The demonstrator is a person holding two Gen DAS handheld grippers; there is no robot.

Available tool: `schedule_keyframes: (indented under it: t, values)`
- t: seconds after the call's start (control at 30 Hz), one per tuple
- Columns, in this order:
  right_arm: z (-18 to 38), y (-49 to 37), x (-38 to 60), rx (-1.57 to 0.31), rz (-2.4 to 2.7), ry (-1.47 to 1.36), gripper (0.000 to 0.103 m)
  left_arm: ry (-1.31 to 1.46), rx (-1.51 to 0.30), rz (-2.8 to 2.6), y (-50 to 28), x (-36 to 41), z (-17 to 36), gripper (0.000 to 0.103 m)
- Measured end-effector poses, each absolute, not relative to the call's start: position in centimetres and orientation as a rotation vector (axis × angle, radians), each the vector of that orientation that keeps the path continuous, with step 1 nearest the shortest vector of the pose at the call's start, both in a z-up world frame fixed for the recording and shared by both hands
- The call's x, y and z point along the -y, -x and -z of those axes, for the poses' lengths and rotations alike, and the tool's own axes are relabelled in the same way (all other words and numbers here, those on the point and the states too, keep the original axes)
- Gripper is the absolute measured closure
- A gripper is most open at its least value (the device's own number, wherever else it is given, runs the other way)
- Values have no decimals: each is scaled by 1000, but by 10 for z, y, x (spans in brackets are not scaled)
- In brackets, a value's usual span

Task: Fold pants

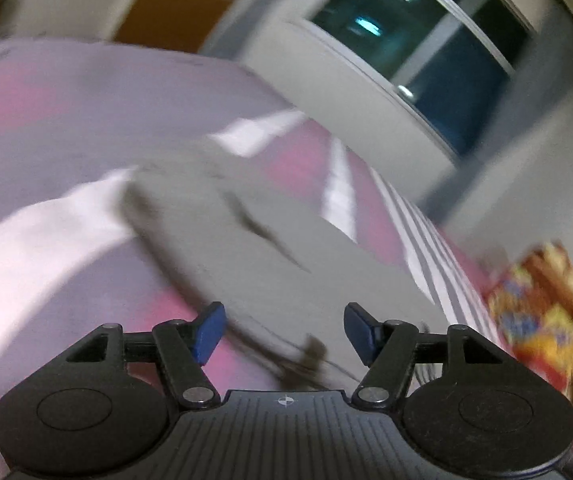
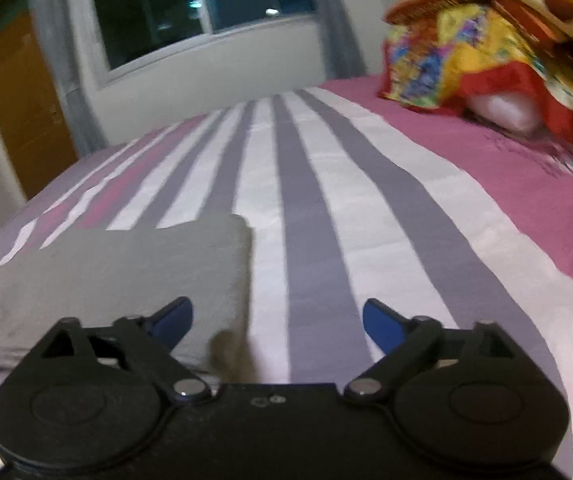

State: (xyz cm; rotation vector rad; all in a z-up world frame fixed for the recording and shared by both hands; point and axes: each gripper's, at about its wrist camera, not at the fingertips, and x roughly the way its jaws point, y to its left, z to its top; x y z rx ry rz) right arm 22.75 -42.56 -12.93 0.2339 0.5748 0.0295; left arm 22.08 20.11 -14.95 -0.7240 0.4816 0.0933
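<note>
Grey pants [image 1: 246,240] lie folded into a flat rectangle on the striped bedspread [image 1: 46,216]. In the left wrist view they fill the middle, with a dark drawstring [image 1: 310,354] at their near edge. My left gripper [image 1: 284,330] is open and empty, just above that near edge. In the right wrist view the pants [image 2: 126,276] lie at the lower left. My right gripper [image 2: 278,326] is open and empty, over the pants' right edge and the bedspread [image 2: 326,200].
A colourful heap of bedding [image 2: 486,40] sits at the bed's far right; it also shows in the left wrist view [image 1: 542,308]. A window [image 2: 198,4], grey curtains and a wooden door [image 2: 18,100] stand beyond the bed. The left view is motion-blurred.
</note>
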Motion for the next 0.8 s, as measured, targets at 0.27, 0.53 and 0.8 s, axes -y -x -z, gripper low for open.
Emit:
schedule_keyframes:
  t: [0.27,0.53,0.8]
  values:
    - [134,-231,402,-588,-34,-163,10,1072,-441,-85,-240,-263,200,38]
    - [133,-233,398,-575,-9,-151,10,1144,-311,91,-287,-278,232,38]
    - [137,-233,398,-586,38,-149,10,1226,-197,101,-276,-278,239,60]
